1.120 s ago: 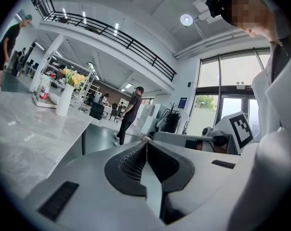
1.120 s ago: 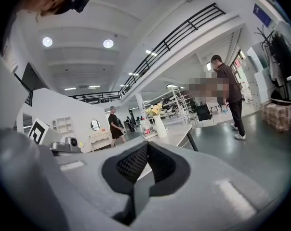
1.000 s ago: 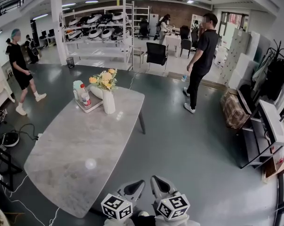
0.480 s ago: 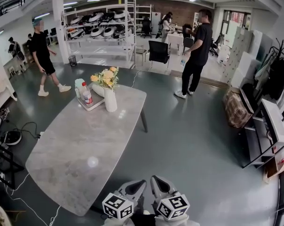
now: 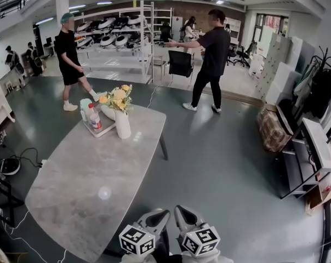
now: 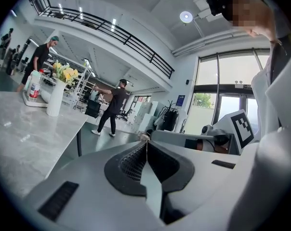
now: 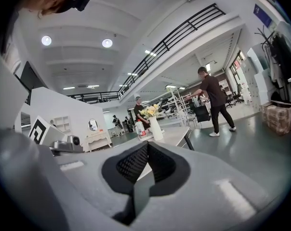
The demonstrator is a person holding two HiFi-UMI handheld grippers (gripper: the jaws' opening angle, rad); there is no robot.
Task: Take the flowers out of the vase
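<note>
Left tongs (image 5: 161, 215), right tongs (image 5: 181, 211) partly cropped

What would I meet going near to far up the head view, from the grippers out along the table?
The left gripper and right gripper, side by side and both shut → grey marble table → white vase holding the yellow flowers → person in black shorts → white shelving rack.

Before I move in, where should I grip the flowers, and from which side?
Grip the flowers low, where the bunch narrows just above the mouth of the vase. Come from the near right, since the tray crowds its left. The vase stands upright, so a straight upward pull should probably free them.
</note>
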